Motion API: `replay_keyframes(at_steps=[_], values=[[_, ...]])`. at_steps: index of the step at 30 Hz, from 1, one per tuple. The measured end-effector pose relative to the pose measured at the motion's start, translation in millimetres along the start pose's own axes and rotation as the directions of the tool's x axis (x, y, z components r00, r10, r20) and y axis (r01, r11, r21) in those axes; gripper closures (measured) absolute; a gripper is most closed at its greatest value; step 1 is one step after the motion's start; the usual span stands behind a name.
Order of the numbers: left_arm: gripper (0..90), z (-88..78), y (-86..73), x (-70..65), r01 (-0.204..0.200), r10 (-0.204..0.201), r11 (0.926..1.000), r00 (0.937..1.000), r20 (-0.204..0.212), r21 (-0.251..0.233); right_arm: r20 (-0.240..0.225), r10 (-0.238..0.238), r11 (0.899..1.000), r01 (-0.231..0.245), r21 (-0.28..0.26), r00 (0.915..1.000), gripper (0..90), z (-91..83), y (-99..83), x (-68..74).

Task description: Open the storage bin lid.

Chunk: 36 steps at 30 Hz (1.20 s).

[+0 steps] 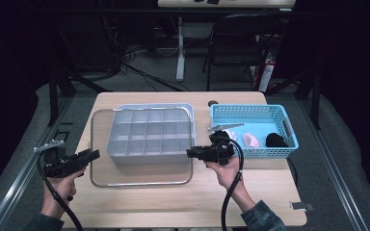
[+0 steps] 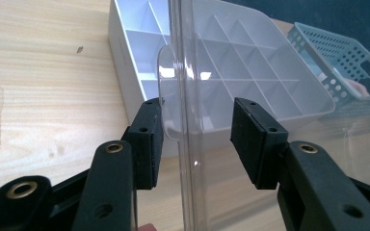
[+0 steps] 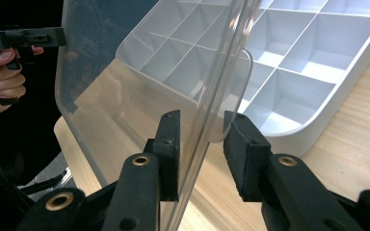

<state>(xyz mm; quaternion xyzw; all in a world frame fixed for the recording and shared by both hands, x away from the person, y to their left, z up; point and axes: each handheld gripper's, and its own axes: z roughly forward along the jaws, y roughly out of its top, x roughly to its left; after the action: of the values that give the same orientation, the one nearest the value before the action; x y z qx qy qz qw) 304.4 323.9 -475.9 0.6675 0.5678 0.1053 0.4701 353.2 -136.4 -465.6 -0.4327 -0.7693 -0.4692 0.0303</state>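
Clear lid [image 1: 142, 168] stands hinged open at the near side of the compartment box [image 1: 150, 135] on the table [image 1: 265, 192], its edges between both left tongs [image 2: 196, 139] and right tongs [image 3: 200, 154], jaws apart, unclamped; uneven closing could twist or drop it.

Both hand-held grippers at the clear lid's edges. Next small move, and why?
Probably close the left hand-held gripper: the clear lid runs between its pads untouched, above the divided white box. The right hand-held gripper also looks unclamped.
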Motion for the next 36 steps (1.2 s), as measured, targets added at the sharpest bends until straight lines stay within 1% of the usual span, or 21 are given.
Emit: replay_keyframes(at_steps=[5, 9, 18, 20, 23, 25, 35, 36], values=[[55.3, -3.0, -5.2, 2.7, 0.005, -0.005, 1.0, 1.0, 0.0, 0.001, -0.003, -0.009, 1.0, 0.009, 0.007, 1.0, 67.9, 2.0, -4.2, 3.9], [55.3, -5.1, -8.1, 4.3, -0.009, 0.009, 0.9999, 0.9999, -0.004, 0.009, 0.001, -0.012, 1.0, 0.012, 0.013, 0.9999, 67.8, 4.7, -7.7, 6.4], [55.3, -7.3, -20.6, 10.6, 0.003, -0.002, 0.9996, 1.0, -0.003, 0.028, -0.004, -0.013, 0.999, 0.013, 0.033, 0.9999, 67.8, 11.4, -16.6, 9.3], [55.3, -8.4, -23.0, 11.6, 0.005, -0.005, 0.9996, 1.0, -0.006, 0.029, -0.006, -0.02, 0.999, 0.021, 0.047, 0.9998, 67.8, 13.0, -18.8, 10.2], [55.4, -10.5, -25.7, 13.2, 0.003, -0.003, 0.9994, 1.0, -0.008, 0.034, -0.006, -0.018, 0.999, 0.019, 0.049, 0.9998, 67.8, 15.8, -22.0, 12.1], [55.5, -11.2, -27.9, 14.2, 0.004, -0.004, 0.9994, 1.0, -0.009, 0.035, -0.009, -0.025, 0.998, 0.026, 0.062, 0.9996, 67.7, 17.5, -23.8, 12.5], [55.7, -14.8, -39.6, 19.9, 0.003, -0.002, 0.9985, 0.9999, -0.015, 0.055, -0.011, -0.017, 0.995, 0.018, 0.094, 0.9998, 67.5, 27.3, -35.7, 15.2], [55.7, -15.3, -41.0, 20.6, 0.003, -0.002, 0.998, 0.9999, -0.014, 0.064, -0.013, -0.016, 0.995, 0.017, 0.094, 0.9998, 67.5, 27.9, -36.5, 15.6]])
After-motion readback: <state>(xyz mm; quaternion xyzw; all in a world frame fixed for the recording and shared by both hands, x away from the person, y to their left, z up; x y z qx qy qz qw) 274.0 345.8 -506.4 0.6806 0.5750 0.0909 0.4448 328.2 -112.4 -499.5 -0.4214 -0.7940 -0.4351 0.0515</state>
